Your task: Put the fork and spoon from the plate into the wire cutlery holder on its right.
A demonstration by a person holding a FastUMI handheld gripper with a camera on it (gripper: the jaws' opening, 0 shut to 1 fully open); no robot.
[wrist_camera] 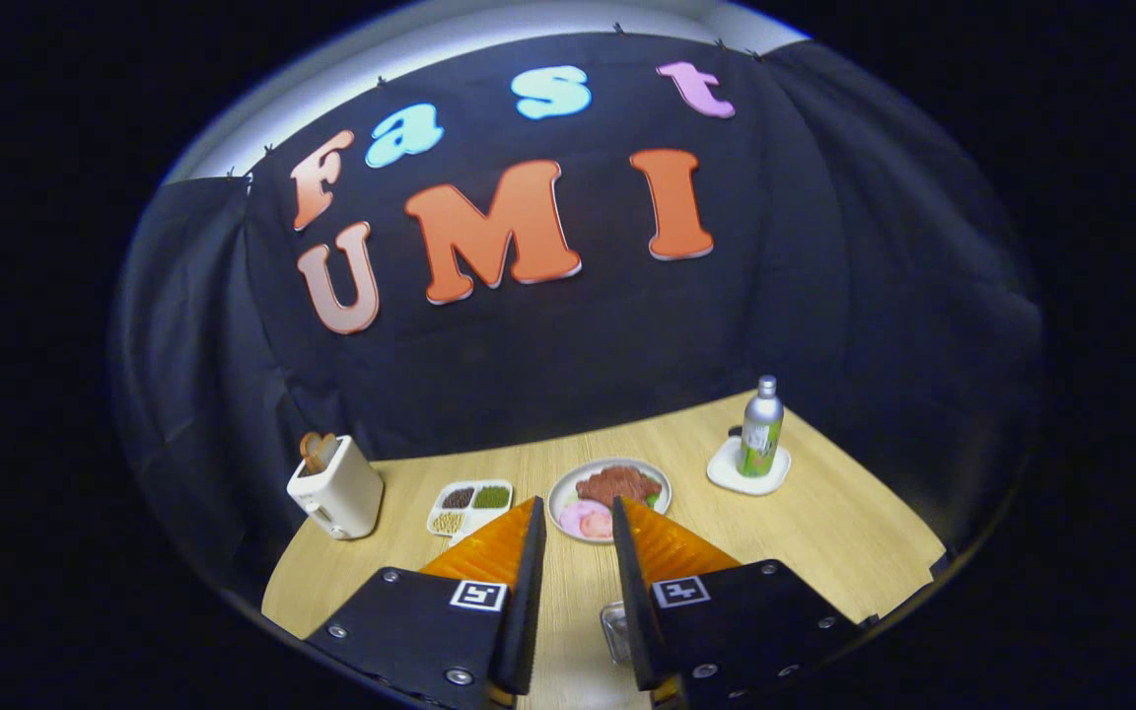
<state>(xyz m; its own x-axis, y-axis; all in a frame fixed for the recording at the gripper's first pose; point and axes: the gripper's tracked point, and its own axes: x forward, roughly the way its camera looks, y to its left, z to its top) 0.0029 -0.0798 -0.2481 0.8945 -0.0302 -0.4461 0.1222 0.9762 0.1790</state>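
The 2 fingers (578, 513) are held apart, gripping nothing, above the worktop (824, 532); the plate (608, 488) is seen just ahead.

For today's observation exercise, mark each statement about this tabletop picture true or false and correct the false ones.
1. The gripper is open with nothing between its fingers. True.
2. The toaster has bread in its slot. True.
3. The bottle lies on its side. False: it stands upright on a white coaster.
4. The round plate of food is beside the toaster. False: a divided tray lies between them.
5. The plate sits just beyond the fingertips. True.
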